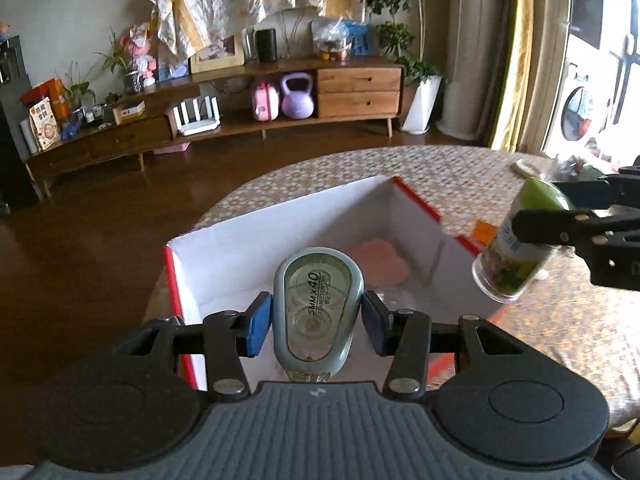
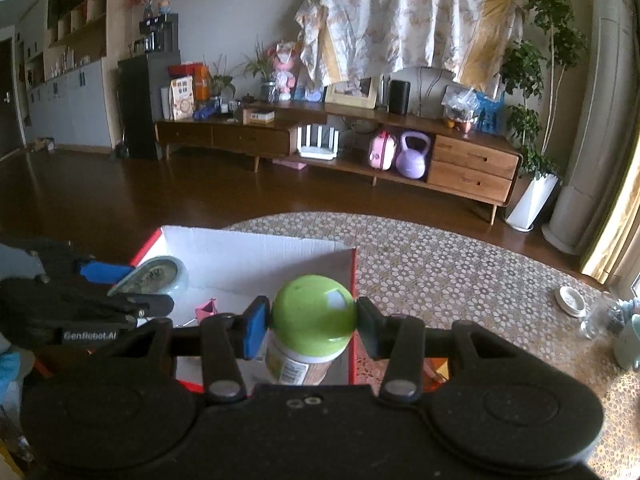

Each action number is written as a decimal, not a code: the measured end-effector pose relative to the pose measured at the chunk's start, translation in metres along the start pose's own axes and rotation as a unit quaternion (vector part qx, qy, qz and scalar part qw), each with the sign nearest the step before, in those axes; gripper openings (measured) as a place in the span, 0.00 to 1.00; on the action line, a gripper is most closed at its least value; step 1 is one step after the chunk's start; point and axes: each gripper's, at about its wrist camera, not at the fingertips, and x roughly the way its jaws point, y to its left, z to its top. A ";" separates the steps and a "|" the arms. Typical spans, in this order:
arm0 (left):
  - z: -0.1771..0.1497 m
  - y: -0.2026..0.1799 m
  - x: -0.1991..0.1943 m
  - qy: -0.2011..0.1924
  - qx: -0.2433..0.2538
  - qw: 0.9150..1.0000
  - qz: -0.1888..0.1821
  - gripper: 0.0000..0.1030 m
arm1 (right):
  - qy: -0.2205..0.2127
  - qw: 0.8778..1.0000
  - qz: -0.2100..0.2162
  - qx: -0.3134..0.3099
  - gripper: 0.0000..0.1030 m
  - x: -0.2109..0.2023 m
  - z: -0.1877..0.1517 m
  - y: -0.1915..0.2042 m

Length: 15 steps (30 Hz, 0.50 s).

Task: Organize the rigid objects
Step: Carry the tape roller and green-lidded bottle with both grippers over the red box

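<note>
Cardboard box (image 1: 224, 248), white inside with red outer edges, is sitting open on the honeycomb-patterned tablecloth (image 1: 460, 176). Over its left part, the left gripper (image 1: 318, 316) is clamping a smooth, rounded grey-green correction tape dispenser (image 1: 318, 304) between blue pads. To the right, the right gripper (image 2: 312, 320) is gripping a glossy green-capped jar (image 2: 310, 320) with a printed label over the box's right wall. Something pink (image 1: 380, 262) is lying blurred on the box floor, its shape unclear.
</note>
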 end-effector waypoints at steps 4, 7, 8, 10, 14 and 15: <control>0.006 0.010 0.021 0.003 0.001 1.000 0.022 0.46 | 0.022 0.999 -0.005 -0.025 0.45 0.022 -0.007 0.011; 0.012 0.018 0.040 0.014 -0.010 1.000 0.026 0.46 | 0.042 0.998 -0.006 -0.041 0.45 0.036 -0.014 0.019; 0.013 0.020 0.045 0.017 -0.008 0.999 0.030 0.46 | 0.047 0.998 -0.006 -0.044 0.45 0.040 -0.017 0.021; 0.016 0.020 0.057 0.025 0.000 0.999 0.039 0.46 | 0.056 0.997 -0.005 -0.048 0.45 0.046 -0.021 0.024; 0.019 0.019 0.077 0.041 0.010 0.998 0.044 0.46 | 0.069 0.996 -0.002 -0.057 0.45 0.054 -0.023 0.029; 0.019 0.020 0.081 0.045 0.011 0.998 0.046 0.46 | 0.071 0.996 -0.001 -0.059 0.45 0.055 -0.025 0.030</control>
